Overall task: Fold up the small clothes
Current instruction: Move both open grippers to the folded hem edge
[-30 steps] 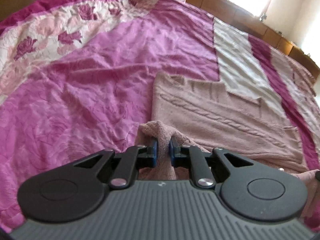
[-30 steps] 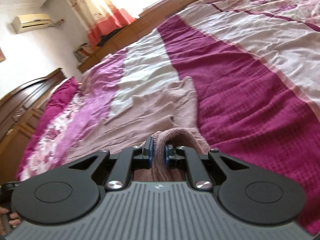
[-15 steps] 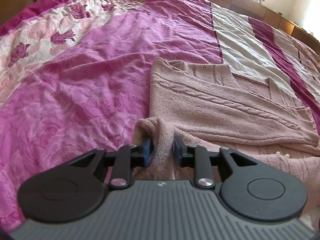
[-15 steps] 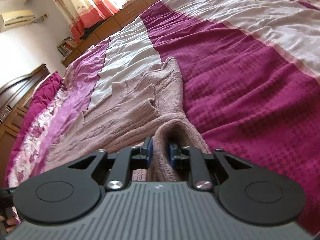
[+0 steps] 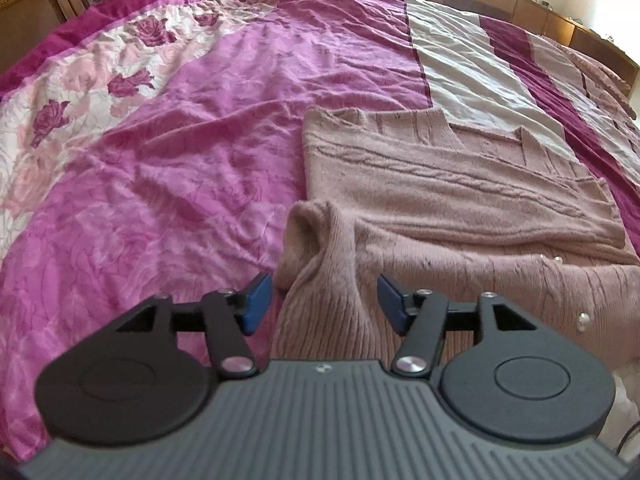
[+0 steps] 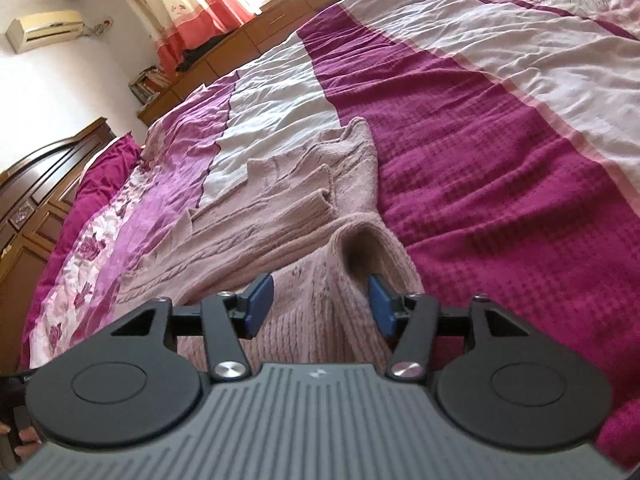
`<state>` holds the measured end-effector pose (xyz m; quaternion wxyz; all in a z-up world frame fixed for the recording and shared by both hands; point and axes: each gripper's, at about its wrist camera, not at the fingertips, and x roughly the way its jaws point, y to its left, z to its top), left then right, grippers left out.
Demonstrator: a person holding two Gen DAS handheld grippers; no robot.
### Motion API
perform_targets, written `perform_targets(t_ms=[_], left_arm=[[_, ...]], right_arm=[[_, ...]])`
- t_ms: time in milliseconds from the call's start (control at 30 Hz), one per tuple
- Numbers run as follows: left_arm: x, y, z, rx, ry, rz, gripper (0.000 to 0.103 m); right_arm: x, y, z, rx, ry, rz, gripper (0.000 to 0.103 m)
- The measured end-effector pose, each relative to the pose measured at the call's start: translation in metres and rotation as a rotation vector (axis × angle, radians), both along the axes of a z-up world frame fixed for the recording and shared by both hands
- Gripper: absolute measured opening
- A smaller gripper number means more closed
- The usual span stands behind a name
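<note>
A dusty-pink knitted cardigan lies partly folded on the bed, its sleeves laid across the body. My left gripper is open, its blue pads on either side of a bunched ribbed corner of the cardigan without pinching it. In the right wrist view the cardigan lies ahead, and my right gripper is open around another raised fold of its ribbed edge. Small pearl buttons show on the near right edge.
The bed is covered by a quilt of pink, magenta, white and floral bands. Dark wooden furniture stands beyond the bed's far side, with a low wooden cabinet and curtains under the window. An air conditioner hangs on the wall.
Both grippers were shut on the cardigan's edge and carried it forward over the garment. Both have now opened and let the fabric go; it rests bunched between the jaws.
</note>
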<state>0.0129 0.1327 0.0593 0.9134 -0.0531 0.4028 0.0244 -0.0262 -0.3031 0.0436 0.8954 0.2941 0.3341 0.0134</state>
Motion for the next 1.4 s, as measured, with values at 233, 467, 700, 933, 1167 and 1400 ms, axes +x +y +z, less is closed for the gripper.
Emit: perform_targets(t_ms=[233,467,700,933,1167,1400], left_arm=[[-0.009,0.003,-0.004,-0.016,0.026,-0.015,0.060],[-0.012,0.003,-0.017,-0.016,0.075,-0.020,0.060],[-0.016,-0.002,-0.025,0.003,0.097,-0.040,0.061],[-0.017,-0.007,-0.028,0.020,0.095,-0.056,0.064],[-0.018,-0.004,-0.027,-0.017,0.094,-0.075,0.064],[-0.016,-0.008,-0.030,-0.020,0.090,-0.093,0.049]], right_arm=[[-0.018,0.005,0.005,-0.018,0.029,0.057,0.070],[-0.024,0.007,-0.007,-0.010,0.093,0.092,0.072],[-0.024,0.011,-0.017,0.021,0.123,0.127,0.073],[-0.022,0.015,-0.021,0.030,0.129,0.144,0.075],[-0.021,0.019,-0.020,0.042,0.126,0.182,0.075],[-0.014,0.019,-0.023,0.073,0.116,0.201,0.062]])
